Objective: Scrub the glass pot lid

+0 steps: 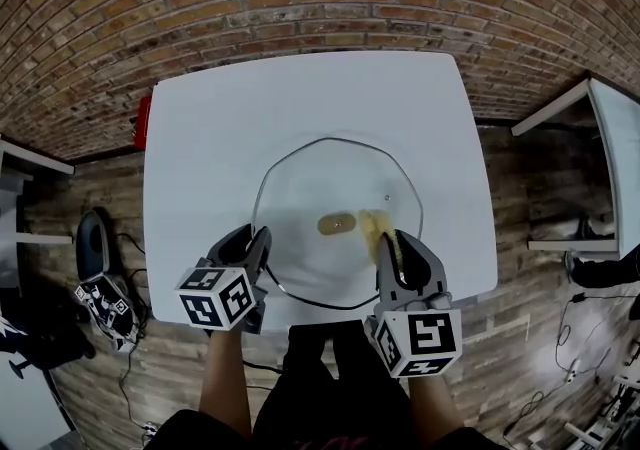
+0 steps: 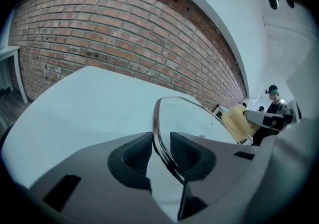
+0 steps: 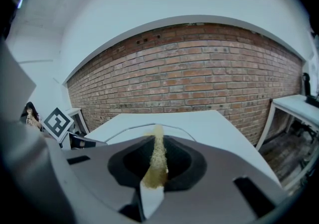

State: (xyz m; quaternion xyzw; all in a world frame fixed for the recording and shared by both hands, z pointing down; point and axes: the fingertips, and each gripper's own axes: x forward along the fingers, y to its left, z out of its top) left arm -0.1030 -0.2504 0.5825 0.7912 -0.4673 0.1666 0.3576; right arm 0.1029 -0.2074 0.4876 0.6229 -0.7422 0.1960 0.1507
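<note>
A round glass pot lid [image 1: 320,178] with a brown knob [image 1: 337,224] lies on the white table [image 1: 250,108]. My left gripper [image 1: 257,236] is at the lid's near left edge. In the left gripper view the lid's metal rim [image 2: 155,118] runs between the pads, and the left gripper [image 2: 160,141] is shut on it. My right gripper [image 1: 400,243] hovers over the near right part of the lid, shut on a yellow sponge [image 1: 376,230]. The sponge [image 3: 158,161] stands edge-on between the right gripper's [image 3: 157,143] pads, with the lid [image 3: 124,131] just beyond.
A red object [image 1: 143,121] hangs at the table's left edge. Another white table [image 1: 610,138] stands to the right, with cables on the wooden floor. Dark gear [image 1: 95,248] lies on the floor to the left. A brick wall runs behind the table.
</note>
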